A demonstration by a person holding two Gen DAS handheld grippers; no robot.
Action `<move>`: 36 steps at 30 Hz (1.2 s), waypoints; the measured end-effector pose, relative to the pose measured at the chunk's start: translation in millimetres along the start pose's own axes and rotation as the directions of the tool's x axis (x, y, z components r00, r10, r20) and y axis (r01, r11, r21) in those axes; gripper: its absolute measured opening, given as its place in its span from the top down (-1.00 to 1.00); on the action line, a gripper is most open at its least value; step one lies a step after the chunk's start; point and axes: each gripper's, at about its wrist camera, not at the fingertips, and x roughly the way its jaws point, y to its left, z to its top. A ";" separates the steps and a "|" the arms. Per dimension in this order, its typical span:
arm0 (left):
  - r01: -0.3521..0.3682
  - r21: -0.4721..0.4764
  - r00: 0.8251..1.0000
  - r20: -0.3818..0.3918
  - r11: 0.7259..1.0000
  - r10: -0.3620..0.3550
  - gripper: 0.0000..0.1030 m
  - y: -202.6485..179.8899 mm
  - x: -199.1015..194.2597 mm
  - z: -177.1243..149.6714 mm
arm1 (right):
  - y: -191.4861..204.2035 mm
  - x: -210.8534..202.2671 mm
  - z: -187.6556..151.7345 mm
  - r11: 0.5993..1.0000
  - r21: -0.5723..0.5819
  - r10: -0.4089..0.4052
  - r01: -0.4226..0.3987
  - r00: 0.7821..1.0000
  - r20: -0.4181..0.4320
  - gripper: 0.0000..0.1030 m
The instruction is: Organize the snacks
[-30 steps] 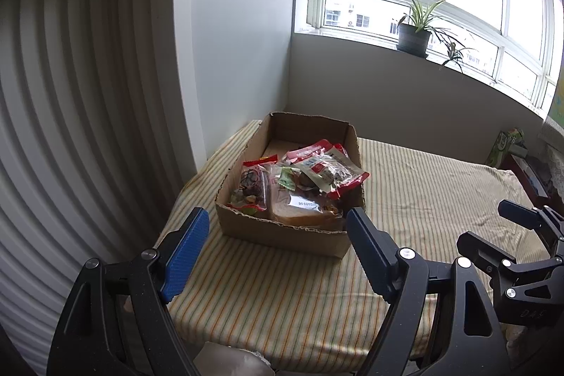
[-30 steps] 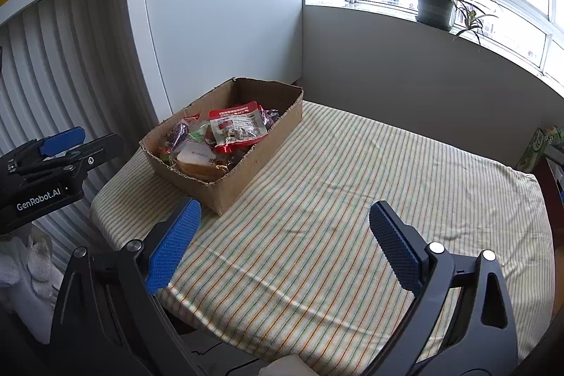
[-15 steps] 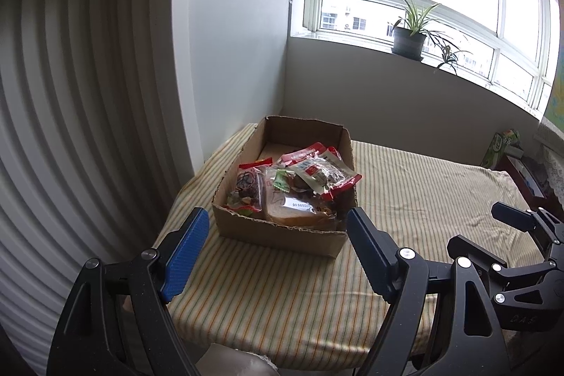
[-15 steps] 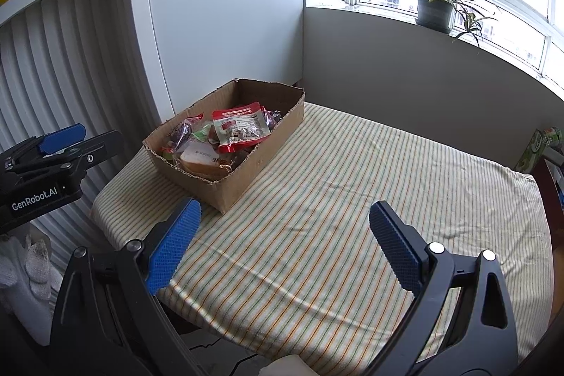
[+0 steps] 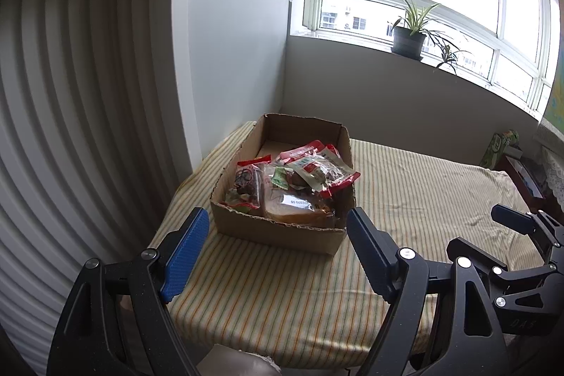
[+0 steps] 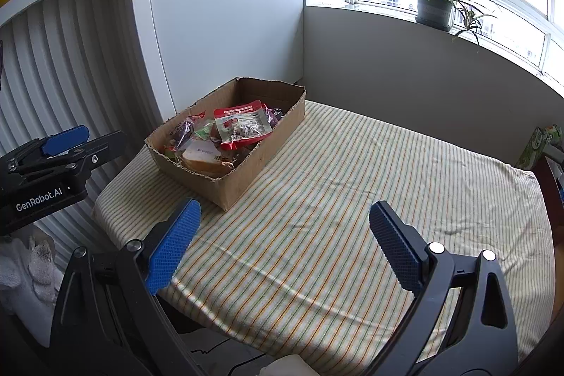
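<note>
A brown cardboard box [image 5: 278, 235] [image 6: 229, 189] stands on the near left part of a table under a striped cloth [image 5: 423, 199] [image 6: 352, 199]. Several snack packets fill its near half: a red-edged packet [image 5: 320, 170] [image 6: 243, 125] on top and a clear bag of bread [image 5: 296, 208] [image 6: 204, 157] at the front. The far end of the box is bare. My left gripper [image 5: 275, 214] [image 6: 100, 138] is open, held short of the box's near wall and apart from it. My right gripper [image 6: 284, 207] [image 5: 483, 231] is open over the cloth, to the right of the box, with nothing between its fingers.
A white ribbed wall [image 5: 70, 129] and a white cabinet [image 6: 225, 23] close off the left side. A potted plant [image 6: 433, 6] stands on the window sill behind. A green carton [image 6: 537, 143] sits past the table's far right corner. White cloth [image 6: 28, 270] lies low on the left.
</note>
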 end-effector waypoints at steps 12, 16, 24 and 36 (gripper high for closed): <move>0.008 0.008 1.000 -0.010 1.000 -0.008 -0.56 -6.7 0.0 -2.3 | -0.8 1.7 -3.1 1.000 0.009 -0.002 0.002 1.000 -0.006 -0.91; 0.008 0.004 1.000 -0.014 1.000 -0.007 -0.56 -7.2 0.1 -3.1 | -1.3 2.4 -4.2 1.000 0.012 -0.002 0.002 1.000 -0.008 -0.91; 0.006 0.004 1.000 -0.012 1.000 -0.006 -0.56 -8.7 -1.0 -4.7 | -3.2 4.4 -6.0 1.000 0.015 -0.003 0.003 1.000 -0.016 -0.91; 0.011 0.004 1.000 -0.006 1.000 -0.011 -0.56 -10.3 -2.7 -4.8 | -4.5 5.3 -9.6 1.000 0.026 -0.002 0.003 1.000 -0.020 -0.91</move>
